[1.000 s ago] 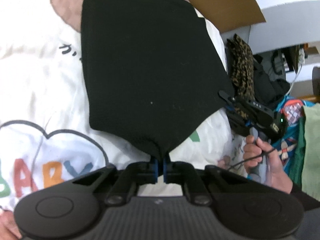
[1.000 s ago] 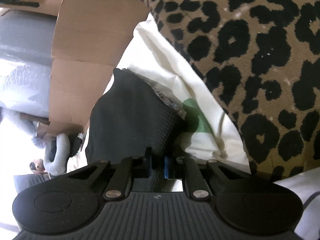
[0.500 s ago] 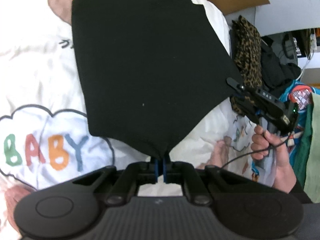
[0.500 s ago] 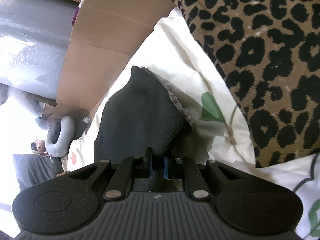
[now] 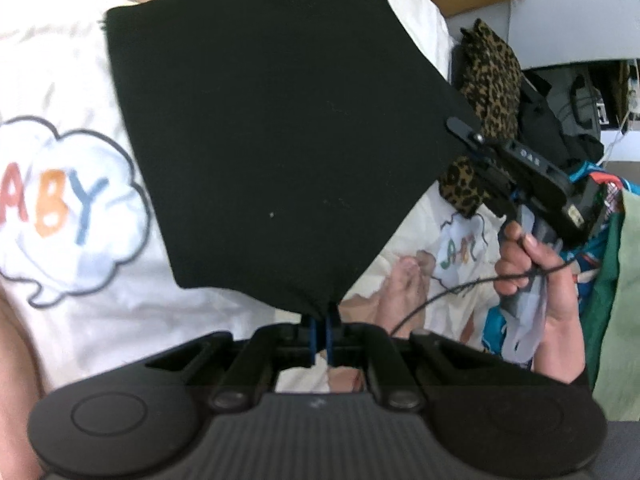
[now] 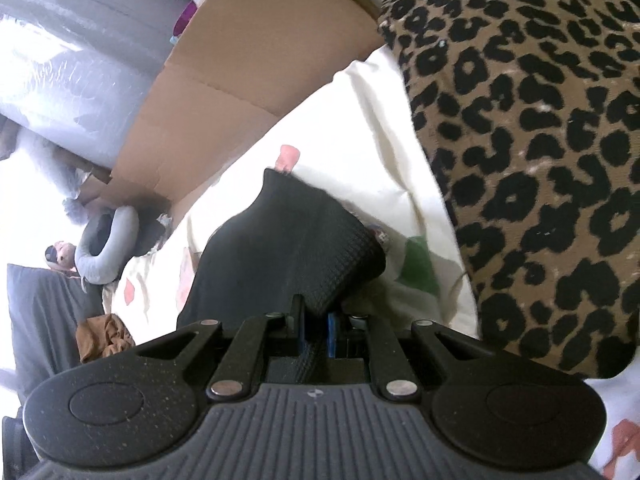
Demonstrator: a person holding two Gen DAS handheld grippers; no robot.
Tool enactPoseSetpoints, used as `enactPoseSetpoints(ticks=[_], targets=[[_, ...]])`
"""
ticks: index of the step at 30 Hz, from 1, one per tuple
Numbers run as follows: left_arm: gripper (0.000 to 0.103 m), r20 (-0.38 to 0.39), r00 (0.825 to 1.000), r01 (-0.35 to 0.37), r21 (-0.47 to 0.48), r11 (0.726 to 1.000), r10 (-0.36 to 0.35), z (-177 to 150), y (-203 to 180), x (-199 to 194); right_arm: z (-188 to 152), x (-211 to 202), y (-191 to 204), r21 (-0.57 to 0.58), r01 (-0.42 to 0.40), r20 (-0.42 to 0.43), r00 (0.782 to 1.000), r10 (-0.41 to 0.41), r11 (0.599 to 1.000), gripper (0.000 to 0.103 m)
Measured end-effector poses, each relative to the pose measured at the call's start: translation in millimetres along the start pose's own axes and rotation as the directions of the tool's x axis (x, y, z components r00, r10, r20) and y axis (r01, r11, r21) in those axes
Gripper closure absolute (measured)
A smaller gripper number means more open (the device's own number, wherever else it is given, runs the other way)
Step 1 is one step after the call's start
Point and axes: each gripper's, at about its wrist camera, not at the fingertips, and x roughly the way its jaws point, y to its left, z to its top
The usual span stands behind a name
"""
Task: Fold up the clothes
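Note:
A black knit garment [image 5: 272, 132] hangs stretched above a white printed bedsheet [image 5: 72, 280]. My left gripper [image 5: 320, 316] is shut on its near corner. In the left wrist view my right gripper [image 5: 464, 128] pinches the garment's right corner, held by a hand [image 5: 532, 268]. In the right wrist view the black garment [image 6: 288, 248] rises from between the blue pads, where my right gripper [image 6: 316, 332] is shut on it. The far edge of the cloth lies on the sheet [image 6: 360, 152].
A leopard-print cloth [image 6: 520, 140] lies close on the right, also seen as a heap [image 5: 488, 80] beyond the garment. A cardboard box [image 6: 248, 60] stands behind the bed. Coloured clothes [image 5: 612, 280] are piled at the right, and a grey neck pillow [image 6: 104, 244] lies at the left.
Both grippers have lifted the black garment, which now spreads wider and higher over the sheet. The left view has slid rightwards over the BABY print, and the right gripper has rolled.

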Motion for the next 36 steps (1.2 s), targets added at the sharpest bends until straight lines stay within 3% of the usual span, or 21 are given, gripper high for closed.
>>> enactPoseSetpoints(ticks=[9,15,18,20,22,23,27,32,36], targets=[[0.099,-0.013,1.0,0.021,-0.027,0.999,-0.021,-15,-7,29,1,-3,-24,0.061,0.046,-0.003,0.999,-0.046,0.997,0.094],[0.096,-0.022,1.0,-0.001,-0.034,0.999,0.0,-17,0,50,-7,5,-45,0.131,0.069,-0.015,0.998,-0.068,0.989,0.093],[0.086,-0.059,0.998,-0.03,-0.025,0.999,0.028,-20,-2,47,-8,2,-46,0.123,0.066,-0.018,0.998,-0.064,0.99,0.088],[0.074,-0.088,0.995,-0.048,-0.019,0.999,0.046,-22,-4,43,-7,0,-46,0.126,0.061,-0.02,0.998,-0.059,0.99,0.072],[0.058,-0.111,0.992,-0.057,-0.014,0.998,0.055,-23,-7,34,-8,-3,-47,0.152,0.05,-0.021,0.999,-0.048,0.987,0.069],[0.057,-0.12,0.991,-0.065,-0.006,0.998,0.064,-23,-9,29,-8,-3,-47,0.16,0.049,-0.024,0.999,-0.046,0.986,0.068],[0.05,-0.147,0.987,-0.054,0.095,0.994,0.068,-13,-30,15,-9,-8,-42,0.134,0.052,-0.025,0.998,-0.049,0.99,0.062],[0.045,-0.114,0.984,-0.101,0.256,0.961,0.134,9,-56,-4,-13,-13,-39,0.129,0.061,-0.028,0.998,-0.058,0.99,0.062],[0.044,-0.083,0.982,-0.134,0.313,0.94,0.168,27,-68,-14,-16,-15,-38,0.129,0.059,-0.031,0.998,-0.056,0.99,0.062]])
